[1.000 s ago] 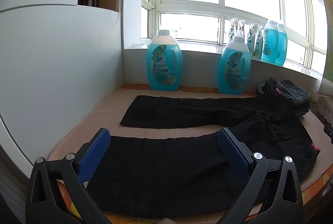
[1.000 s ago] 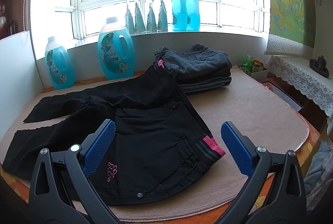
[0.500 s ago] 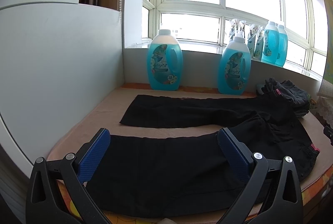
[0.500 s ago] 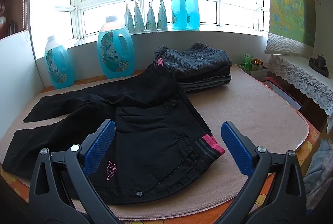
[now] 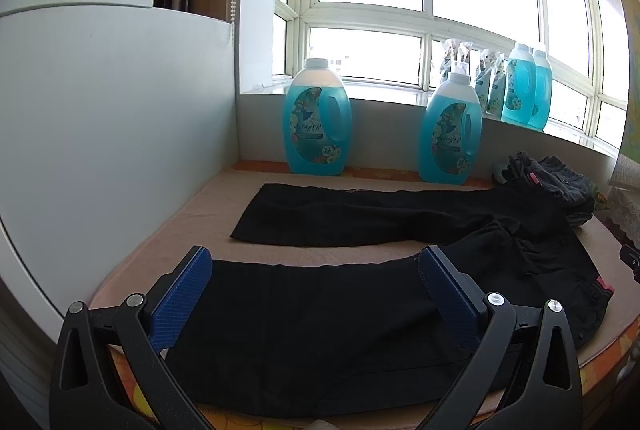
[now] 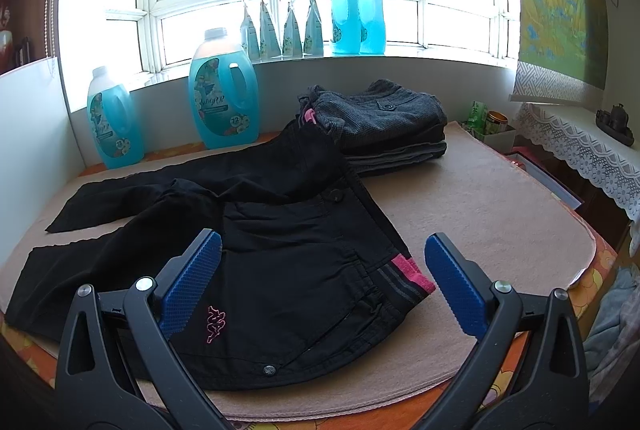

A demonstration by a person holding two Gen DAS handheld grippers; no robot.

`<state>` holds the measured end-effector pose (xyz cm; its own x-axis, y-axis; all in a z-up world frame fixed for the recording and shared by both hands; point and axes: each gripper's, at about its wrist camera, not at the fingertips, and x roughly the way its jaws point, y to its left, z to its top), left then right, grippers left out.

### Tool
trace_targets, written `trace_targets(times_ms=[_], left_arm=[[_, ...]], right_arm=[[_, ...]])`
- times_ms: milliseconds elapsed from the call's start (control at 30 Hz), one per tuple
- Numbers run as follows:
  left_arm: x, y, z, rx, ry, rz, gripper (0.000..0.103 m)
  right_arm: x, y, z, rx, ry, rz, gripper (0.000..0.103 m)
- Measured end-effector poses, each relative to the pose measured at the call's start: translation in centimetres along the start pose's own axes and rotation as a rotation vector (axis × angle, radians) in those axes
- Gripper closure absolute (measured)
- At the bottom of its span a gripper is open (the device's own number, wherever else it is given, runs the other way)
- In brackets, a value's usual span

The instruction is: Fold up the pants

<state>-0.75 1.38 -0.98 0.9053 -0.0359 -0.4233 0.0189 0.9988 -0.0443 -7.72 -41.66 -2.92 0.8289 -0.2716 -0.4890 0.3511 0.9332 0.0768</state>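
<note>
Black pants flat under both | left tongs agape | right tongs agape

— What covers the table?
— A beige mat, with black pants spread flat on it.
— Anything else?
— A stack of folded clothes; two blue bottles at the back.

The pants are black with a pink logo and a pink-and-grey striped waistband. The mat is beige, the bottles blue, the folded clothes dark grey.
</note>
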Motion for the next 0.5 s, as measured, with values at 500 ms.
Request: trace_targets(times_ms=[500], left_arm=[[1.1,1.7,0.6,0.009,-0.011,-0.008,0.000]], right_arm=[[0.5,0.5,2.1,-0.103,-0.044,0.049,0.000]])
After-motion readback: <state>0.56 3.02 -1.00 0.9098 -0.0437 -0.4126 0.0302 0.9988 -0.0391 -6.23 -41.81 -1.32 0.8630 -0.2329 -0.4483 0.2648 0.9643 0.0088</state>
